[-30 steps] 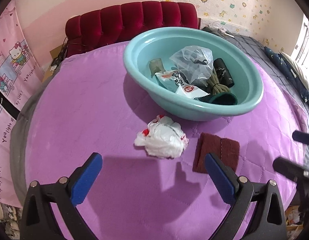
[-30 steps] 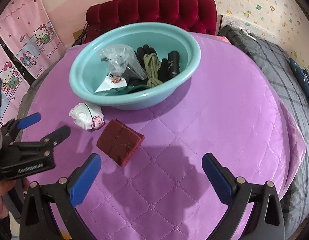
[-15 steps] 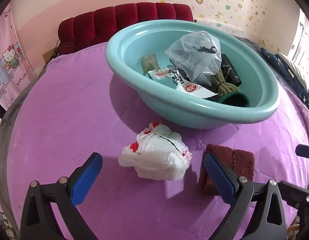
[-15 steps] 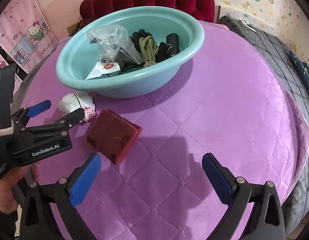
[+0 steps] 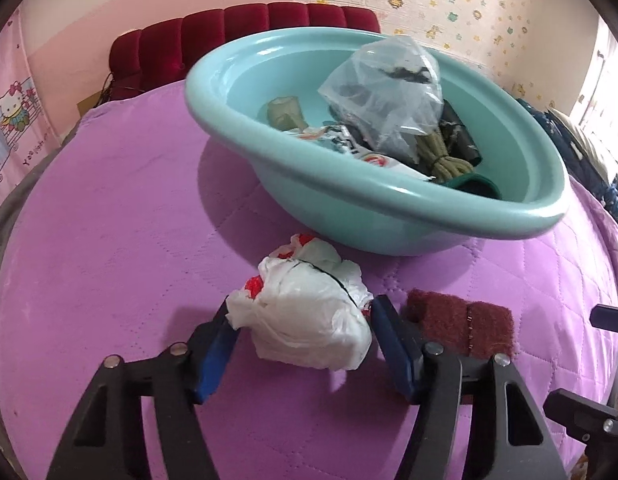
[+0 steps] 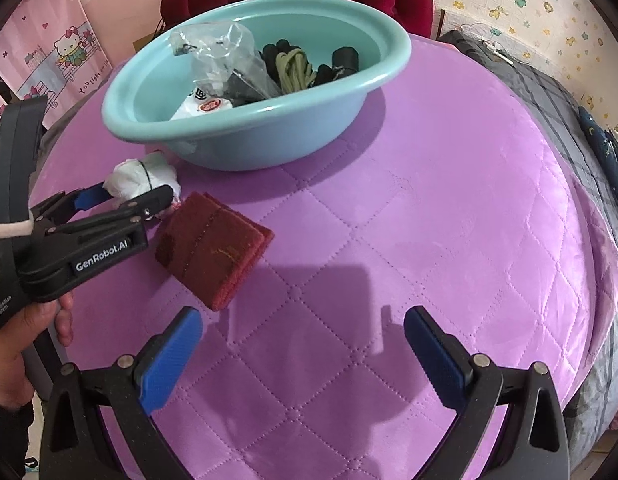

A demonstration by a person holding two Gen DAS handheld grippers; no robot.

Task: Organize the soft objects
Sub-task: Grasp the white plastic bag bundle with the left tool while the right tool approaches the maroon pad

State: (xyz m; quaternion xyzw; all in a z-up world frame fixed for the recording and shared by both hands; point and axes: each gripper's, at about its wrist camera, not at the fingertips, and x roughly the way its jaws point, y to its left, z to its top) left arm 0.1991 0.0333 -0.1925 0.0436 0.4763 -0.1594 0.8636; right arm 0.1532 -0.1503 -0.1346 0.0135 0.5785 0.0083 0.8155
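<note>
Since a second ago my left gripper [image 5: 299, 340] has dropped and clamped the crumpled white plastic bag [image 5: 309, 320] on the purple quilt [image 6: 429, 220]. My right gripper [image 6: 301, 344] hangs spread, holding nothing. The basin [image 5: 389, 216] holds several items; bag and maroon cloth [image 6: 213, 248] remain outside.

From your left gripper [image 5: 303, 344], the crumpled bag [image 5: 309, 316] sits between its fingers on the quilt [image 5: 109, 240], the folded cloth [image 5: 463, 322] just beside it at three o'clock, and the basin [image 5: 349, 216] at twelve o'clock behind both, holding a clear bag [image 5: 389, 88] and rope bundle [image 5: 441, 156].
</note>
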